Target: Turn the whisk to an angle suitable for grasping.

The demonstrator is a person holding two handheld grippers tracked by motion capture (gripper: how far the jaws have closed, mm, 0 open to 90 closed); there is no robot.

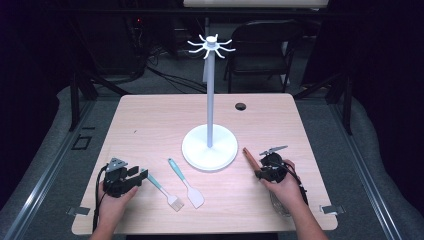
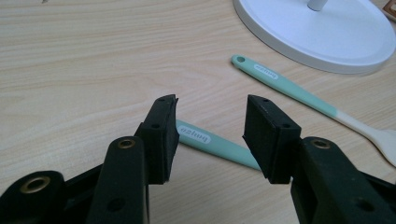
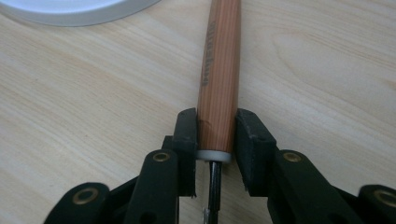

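Observation:
My left gripper [image 1: 141, 175] rests at the table's front left. Its jaws stand open on either side of the teal handle of a pastry brush [image 2: 219, 144], and the pads [image 2: 163, 126] stay clear of it. The brush [image 1: 162, 189] lies with its bristles toward the front. A teal-handled white spatula [image 1: 184, 181] lies beside it, and in the left gripper view the spatula [image 2: 285, 86] sits farther off. At the front right, my right gripper [image 1: 261, 169] has its jaws against both sides of a wooden-handled utensil [image 3: 219, 70], near the grey collar. The hand covers the utensil's working end.
A white hook stand [image 1: 209, 147] with a broad round base and a tall pole stands mid-table, between the two hands. Its base edge [image 3: 70, 11] lies just past the wooden handle. A dark cable hole [image 1: 240, 106] sits at the far side. A chair [image 1: 265, 45] stands beyond the table.

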